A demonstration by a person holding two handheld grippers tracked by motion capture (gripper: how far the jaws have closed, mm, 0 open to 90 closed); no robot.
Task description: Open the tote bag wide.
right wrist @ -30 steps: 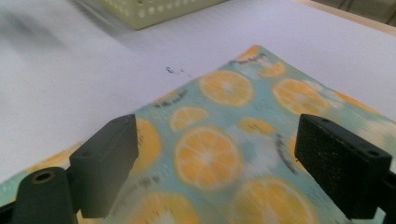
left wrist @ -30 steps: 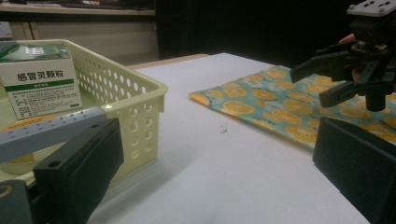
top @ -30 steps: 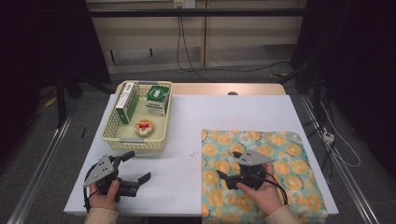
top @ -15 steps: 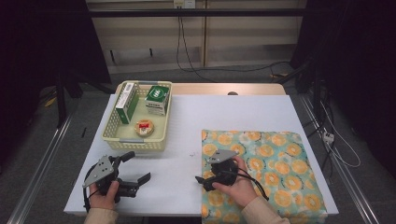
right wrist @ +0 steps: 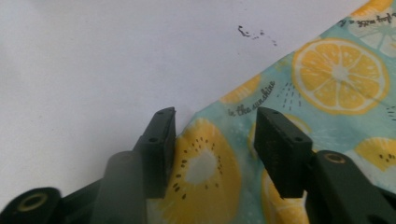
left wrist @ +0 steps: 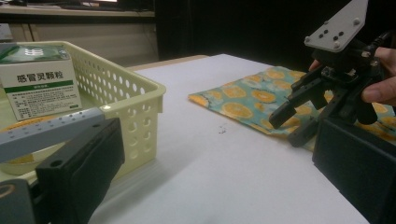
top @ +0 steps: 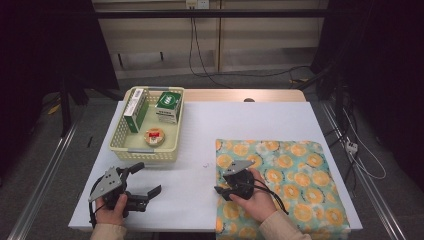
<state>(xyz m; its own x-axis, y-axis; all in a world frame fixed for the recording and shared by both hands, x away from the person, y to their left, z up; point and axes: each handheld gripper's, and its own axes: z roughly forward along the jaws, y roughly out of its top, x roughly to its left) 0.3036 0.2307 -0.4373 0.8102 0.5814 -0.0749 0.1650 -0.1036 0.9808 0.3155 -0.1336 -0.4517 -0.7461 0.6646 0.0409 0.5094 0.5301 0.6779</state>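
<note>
Cloth (top: 285,170) edge under R gripper (right wrist: 212,140) (tilted down)

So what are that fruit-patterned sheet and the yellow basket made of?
The fruit-patterned sheet looks like thin printed cloth: matte, lying flat with soft wavy edges, though a coated fabric is possible. The yellow basket seems moulded plastic: slightly glossy, stiff walls pierced with even rows of holes.

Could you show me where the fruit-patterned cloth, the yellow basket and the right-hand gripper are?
fruit-patterned cloth (top: 295,175), high view, on its middle.
yellow basket (top: 142,150), high view, on its near wall.
right gripper (right wrist: 212,140), right gripper view, midway between its open fingertips.
</note>
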